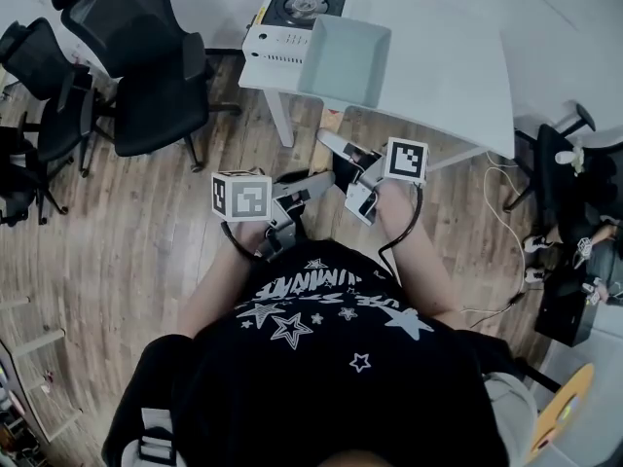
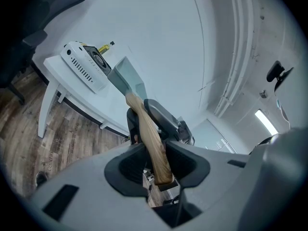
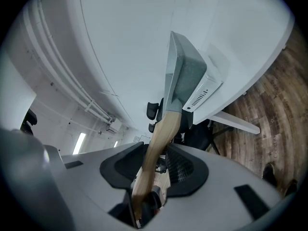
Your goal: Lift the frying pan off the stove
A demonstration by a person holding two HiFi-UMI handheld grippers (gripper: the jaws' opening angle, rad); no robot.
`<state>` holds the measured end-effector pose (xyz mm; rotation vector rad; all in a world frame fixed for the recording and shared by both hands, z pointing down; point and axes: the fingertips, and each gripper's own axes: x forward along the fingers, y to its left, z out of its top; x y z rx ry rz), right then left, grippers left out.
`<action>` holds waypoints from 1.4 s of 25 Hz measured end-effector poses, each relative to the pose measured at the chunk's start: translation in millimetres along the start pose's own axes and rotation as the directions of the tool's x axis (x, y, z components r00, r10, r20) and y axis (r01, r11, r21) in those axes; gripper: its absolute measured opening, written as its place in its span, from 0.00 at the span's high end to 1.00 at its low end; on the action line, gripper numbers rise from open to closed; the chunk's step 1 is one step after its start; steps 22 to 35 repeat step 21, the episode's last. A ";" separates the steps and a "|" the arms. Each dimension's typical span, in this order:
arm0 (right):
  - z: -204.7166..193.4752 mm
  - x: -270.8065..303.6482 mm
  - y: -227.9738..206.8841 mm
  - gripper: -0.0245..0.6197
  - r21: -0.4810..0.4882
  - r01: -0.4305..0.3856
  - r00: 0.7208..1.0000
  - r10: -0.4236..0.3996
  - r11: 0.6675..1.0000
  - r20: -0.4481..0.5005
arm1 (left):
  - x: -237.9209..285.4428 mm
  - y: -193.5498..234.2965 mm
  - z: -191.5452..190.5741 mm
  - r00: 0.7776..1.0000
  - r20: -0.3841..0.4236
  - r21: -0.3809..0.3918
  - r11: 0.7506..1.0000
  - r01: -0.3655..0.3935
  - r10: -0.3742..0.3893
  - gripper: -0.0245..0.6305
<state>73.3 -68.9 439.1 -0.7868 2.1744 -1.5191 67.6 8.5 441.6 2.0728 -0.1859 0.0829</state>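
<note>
A grey-blue square frying pan (image 1: 346, 61) hangs in the air over the white table's near edge, to the right of the white stove (image 1: 292, 17). Its wooden handle (image 1: 333, 144) points back toward me. My left gripper (image 1: 313, 185) and my right gripper (image 1: 343, 168) are both shut on that handle, from the left and the right. In the left gripper view the handle (image 2: 153, 137) runs between the jaws of the left gripper (image 2: 156, 165) up to the pan (image 2: 127, 78), with the stove (image 2: 84, 66) behind. In the right gripper view the right gripper (image 3: 154, 170) clamps the handle (image 3: 161, 134) below the pan (image 3: 185, 73).
The white table (image 1: 458, 76) stands ahead on a wooden floor. Black office chairs (image 1: 146, 66) crowd the left side. Another dark chair (image 1: 560, 178) and loose cables (image 1: 501, 232) lie at the right. A small yellow item (image 2: 105, 48) sits behind the stove.
</note>
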 end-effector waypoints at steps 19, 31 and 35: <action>-27.2 -38.9 6.9 0.73 -0.047 -0.010 0.998 0.006 0.999 -0.068 | 13.3 -24.2 -41.6 0.999 0.045 -0.018 1.000 -0.012 0.013 0.76; -30.1 -43.0 7.7 0.73 -0.046 -0.016 0.997 0.012 0.999 -0.071 | 14.8 -25.2 -46.5 0.999 0.046 -0.020 1.000 -0.016 0.016 0.76; -30.1 -43.0 7.7 0.73 -0.046 -0.016 0.997 0.012 0.999 -0.071 | 14.8 -25.2 -46.5 0.999 0.046 -0.020 1.000 -0.016 0.016 0.76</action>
